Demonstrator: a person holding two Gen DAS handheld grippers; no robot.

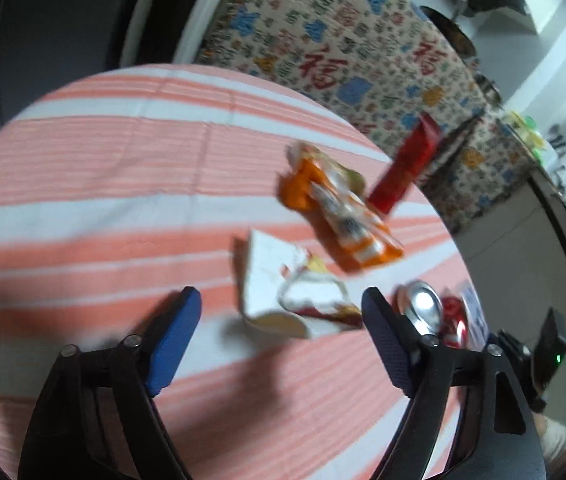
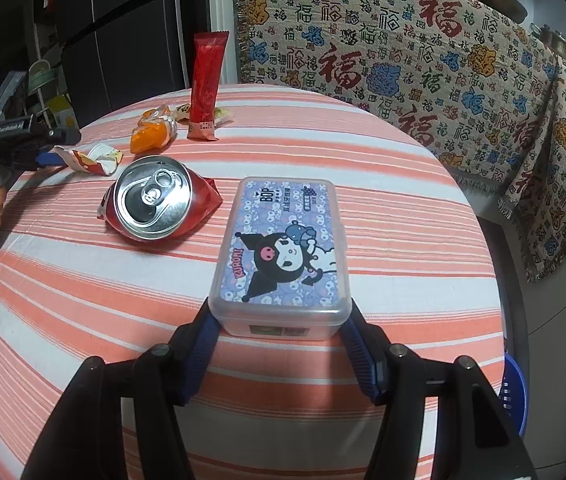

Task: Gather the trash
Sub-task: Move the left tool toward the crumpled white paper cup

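Observation:
On the striped round table point(image 1: 83, 168) lie a torn white-and-red wrapper point(image 1: 295, 296), an orange snack bag point(image 1: 339, 208), a red stick packet point(image 1: 403, 164) and a crushed red can point(image 1: 431, 312). My left gripper point(image 1: 283, 316) is open, its jaws on either side of the white wrapper, not touching it. My right gripper point(image 2: 279, 328) is shut on a clear plastic box with a cartoon label point(image 2: 283, 248), which rests on the table point(image 2: 403, 240). The can point(image 2: 155, 200), white wrapper point(image 2: 95, 158), orange bag point(image 2: 153, 136) and red packet point(image 2: 207, 88) lie beyond it.
A patterned blanket point(image 2: 403, 60) hangs over furniture behind the table. A blue basket point(image 2: 515, 392) sits low at the right. The left gripper and the hand holding it point(image 2: 7, 148) show at the left edge of the right wrist view.

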